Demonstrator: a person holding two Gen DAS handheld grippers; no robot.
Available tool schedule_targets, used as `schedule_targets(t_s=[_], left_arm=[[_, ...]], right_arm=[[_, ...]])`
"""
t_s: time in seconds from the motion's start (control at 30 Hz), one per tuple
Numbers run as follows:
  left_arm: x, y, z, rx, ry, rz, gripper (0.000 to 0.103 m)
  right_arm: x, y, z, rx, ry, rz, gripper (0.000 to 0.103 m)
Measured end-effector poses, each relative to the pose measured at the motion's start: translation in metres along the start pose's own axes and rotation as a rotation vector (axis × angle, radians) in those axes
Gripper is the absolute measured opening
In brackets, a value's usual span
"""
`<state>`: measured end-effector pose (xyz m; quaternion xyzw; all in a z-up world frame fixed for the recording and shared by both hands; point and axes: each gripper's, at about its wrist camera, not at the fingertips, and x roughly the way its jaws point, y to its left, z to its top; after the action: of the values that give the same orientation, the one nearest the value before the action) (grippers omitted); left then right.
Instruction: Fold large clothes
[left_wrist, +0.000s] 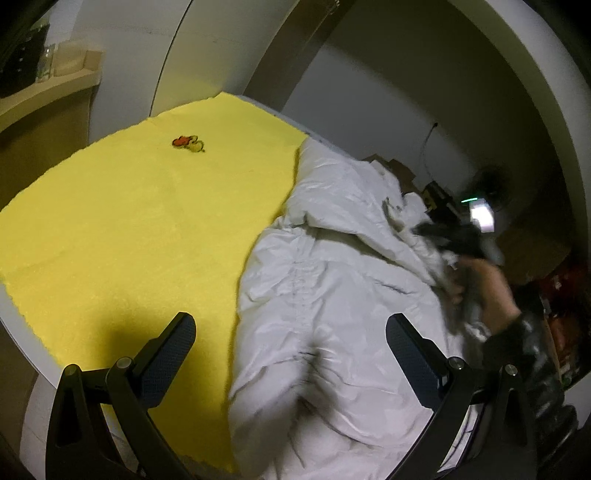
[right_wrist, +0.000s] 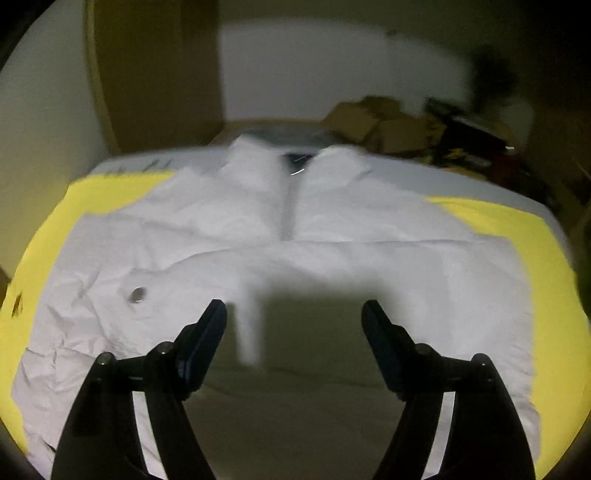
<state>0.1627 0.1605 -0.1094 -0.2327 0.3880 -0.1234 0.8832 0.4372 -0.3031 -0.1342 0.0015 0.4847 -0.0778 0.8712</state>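
Observation:
A large white jacket (right_wrist: 369, 266) lies front up on a yellow blanket (right_wrist: 517, 236), with its collar (right_wrist: 251, 158) and zip (right_wrist: 286, 214) at the far end. My right gripper (right_wrist: 294, 306) hangs open just above the jacket's lower half. A blurred white strip of fabric (right_wrist: 251, 332) shows beside its left finger, with neither pad pressing on it. In the left wrist view the jacket (left_wrist: 332, 277) is rumpled on the right half of the blanket (left_wrist: 129, 221). My left gripper (left_wrist: 291, 321) stands open over the jacket's left edge, holding nothing. A person's blurred hand (left_wrist: 484, 284) is at the jacket's right side.
A small red and yellow patch (left_wrist: 187, 143) sits on the blanket. A shelf (left_wrist: 44, 92) stands at the far left. Cardboard boxes (right_wrist: 373, 125) and dark clutter (right_wrist: 465, 144) lie past the bed's far end. A lit screen (left_wrist: 480, 216) glows at the right.

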Motion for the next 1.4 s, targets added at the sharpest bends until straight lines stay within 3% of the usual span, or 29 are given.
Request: schedule_targets(t_s=[0.03, 0.1, 0.17, 0.27, 0.33, 0.47, 0.6, 0.8, 0.93, 1.0, 1.03, 1.1, 1.17, 1.2, 1.23, 1.4], left_arm=[[-0.002, -0.001, -0.001, 0.005, -0.004, -0.004, 0.103], [-0.006, -0.004, -0.001, 0.018, -0.009, -0.009, 0.103], [-0.007, -0.006, 0.004, 0.039, -0.013, -0.002, 0.103], [-0.004, -0.021, 0.029, 0.115, -0.055, 0.019, 0.103], [0.003, -0.036, 0.051, 0.179, -0.11, 0.036, 0.103], [0.04, -0.063, 0.095, 0.223, -0.154, 0.02, 0.103], [0.101, -0.091, 0.123, 0.271, -0.108, 0.012, 0.103], [0.198, -0.118, 0.149, 0.302, 0.06, 0.07, 0.103], [0.231, -0.14, 0.161, 0.387, 0.097, 0.087, 0.103], [0.252, -0.145, 0.164, 0.435, 0.109, 0.138, 0.103], [0.261, -0.143, 0.166, 0.43, 0.124, 0.166, 0.103], [0.29, -0.12, 0.166, 0.343, 0.227, 0.234, 0.103], [0.312, -0.097, 0.16, 0.26, 0.329, 0.232, 0.103], [0.312, -0.101, 0.158, 0.329, 0.285, 0.242, 0.103], [0.315, -0.102, 0.155, 0.358, 0.289, 0.256, 0.103], [0.321, -0.106, 0.148, 0.357, 0.255, 0.307, 0.103]], right_arm=[[0.015, 0.008, -0.007, -0.024, 0.052, -0.022, 0.078], [0.017, 0.011, -0.016, -0.067, 0.036, -0.044, 0.079], [0.006, 0.001, -0.017, -0.036, 0.063, 0.024, 0.079], [-0.043, -0.034, -0.021, 0.1, -0.034, 0.115, 0.079], [-0.073, -0.06, -0.031, 0.141, -0.111, 0.09, 0.08], [-0.091, -0.116, -0.048, 0.179, -0.138, -0.026, 0.081], [-0.086, -0.162, -0.078, 0.196, -0.097, -0.142, 0.081], [-0.07, -0.196, -0.09, 0.203, -0.048, -0.121, 0.081], [-0.074, -0.191, -0.087, 0.18, -0.089, -0.111, 0.081], [-0.076, -0.188, -0.085, 0.171, -0.11, -0.101, 0.081], [-0.07, -0.185, -0.082, 0.164, -0.107, -0.101, 0.081], [-0.048, -0.181, -0.081, 0.145, -0.03, -0.11, 0.081], [-0.023, -0.177, -0.09, 0.107, 0.052, -0.126, 0.084], [-0.023, -0.177, -0.091, 0.107, 0.042, -0.128, 0.085], [-0.022, -0.179, -0.092, 0.119, 0.046, -0.119, 0.085], [-0.017, -0.184, -0.087, 0.142, 0.081, -0.093, 0.088]])
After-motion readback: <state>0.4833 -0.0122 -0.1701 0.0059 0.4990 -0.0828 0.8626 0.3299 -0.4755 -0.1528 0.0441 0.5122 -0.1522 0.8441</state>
